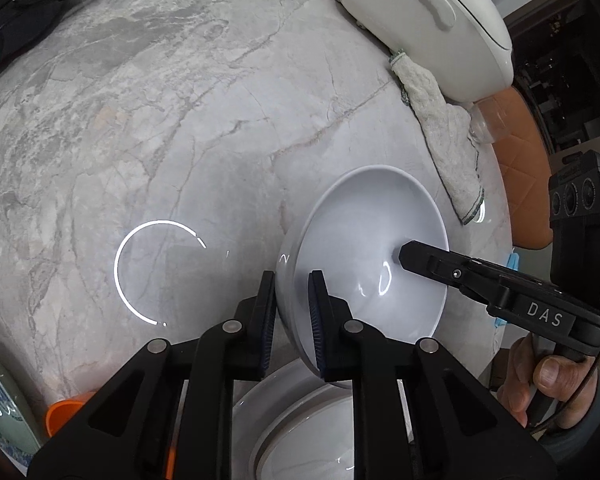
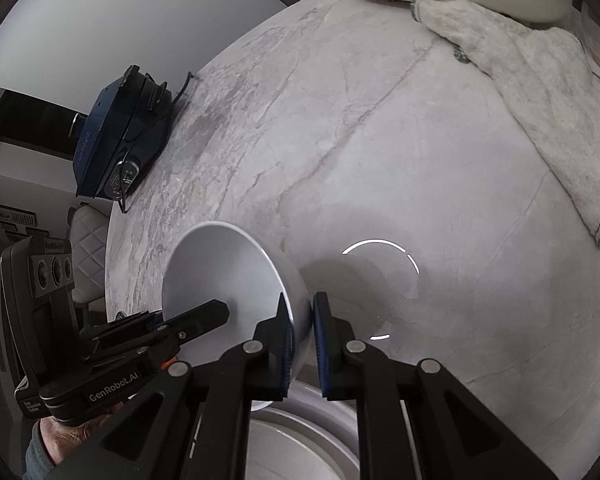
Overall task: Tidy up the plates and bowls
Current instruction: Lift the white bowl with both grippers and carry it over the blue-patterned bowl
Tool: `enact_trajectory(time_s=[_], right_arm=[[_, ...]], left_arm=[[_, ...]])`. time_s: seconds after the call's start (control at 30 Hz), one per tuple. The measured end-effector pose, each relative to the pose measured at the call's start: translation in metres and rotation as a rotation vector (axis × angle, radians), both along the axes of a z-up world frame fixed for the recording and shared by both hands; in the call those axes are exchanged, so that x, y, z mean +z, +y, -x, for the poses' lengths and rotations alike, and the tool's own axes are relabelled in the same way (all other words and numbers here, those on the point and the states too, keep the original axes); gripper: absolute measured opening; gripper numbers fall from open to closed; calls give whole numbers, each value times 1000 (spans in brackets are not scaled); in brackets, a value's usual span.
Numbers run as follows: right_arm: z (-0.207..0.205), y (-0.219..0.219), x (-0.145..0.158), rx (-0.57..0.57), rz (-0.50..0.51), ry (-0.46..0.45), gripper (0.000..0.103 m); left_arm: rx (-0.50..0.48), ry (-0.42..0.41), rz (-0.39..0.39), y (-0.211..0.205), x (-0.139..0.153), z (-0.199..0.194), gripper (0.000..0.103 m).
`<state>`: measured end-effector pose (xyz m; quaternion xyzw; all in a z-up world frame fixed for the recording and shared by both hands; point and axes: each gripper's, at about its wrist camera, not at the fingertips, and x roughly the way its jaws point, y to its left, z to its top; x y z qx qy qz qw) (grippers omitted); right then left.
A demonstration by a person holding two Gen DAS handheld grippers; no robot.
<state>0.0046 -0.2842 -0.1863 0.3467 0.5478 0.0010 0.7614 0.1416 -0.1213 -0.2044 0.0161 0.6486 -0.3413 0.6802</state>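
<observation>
Both tongs are pinched narrow on one plain white glazed ceramic bowl point(image 1: 363, 256). The left gripper point(image 1: 292, 320) clamps the rim at the bowl's 7 o'clock in the left wrist view. The right gripper point(image 2: 301, 332) clamps the opposite rim, at the bowl's 4 o'clock in the right wrist view. In each case one pad sits inside the wall and one outside.

The bowl hangs tilted, mouth leaning toward the right gripper's side, clear of the grey-veined marble tabletop point(image 1: 160, 120). Directly below it, at 6 o'clock in both views, is a white round plate with a raised rim point(image 1: 300, 432), near the table edge.

Clutter: an off-white cloth with green edging point(image 1: 439, 128) at 2 o'clock, and a white oval lidded appliance point(image 1: 427, 12) beyond it. An orange plastic cup point(image 1: 64, 412) sits at 8 o'clock and a green patterned dish point(image 1: 0, 400) beside it. A dark blue device with cables point(image 2: 116, 132) lies at 10 o'clock in the right wrist view.

Likely step: carrying the bowl to set it on the plate or onto bare marble.

To do it well:
- move both hands together and keep the spacing fixed, or the rim slips out of one pad
- level the bowl before lowering
- centre it over the plate well and land the foot flat
- release only once the weight is down, one side at a time

Risk: glazed rim, thin pinch, so twisting could pop it loose.
</observation>
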Motion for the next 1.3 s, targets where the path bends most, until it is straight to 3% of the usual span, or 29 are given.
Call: enact_trajectory(time_s=[0.3, 0.57, 0.93, 1.17, 1.3], right_arm=[[-31, 68, 38, 115, -7, -69, 12], [-61, 160, 47, 268, -34, -86, 12], [-98, 293, 27, 491, -33, -42, 12], [-108, 335, 3, 557, -10, 10, 12], [-111, 346, -9, 574, 13, 35, 12]], left_arm=[[133, -50, 35, 100, 52, -16, 15], [288, -48, 24, 226, 63, -11, 15], [464, 3, -32, 367, 24, 1, 15], [501, 39, -56, 405, -2, 3, 15], [494, 60, -81, 404, -18, 2, 15]])
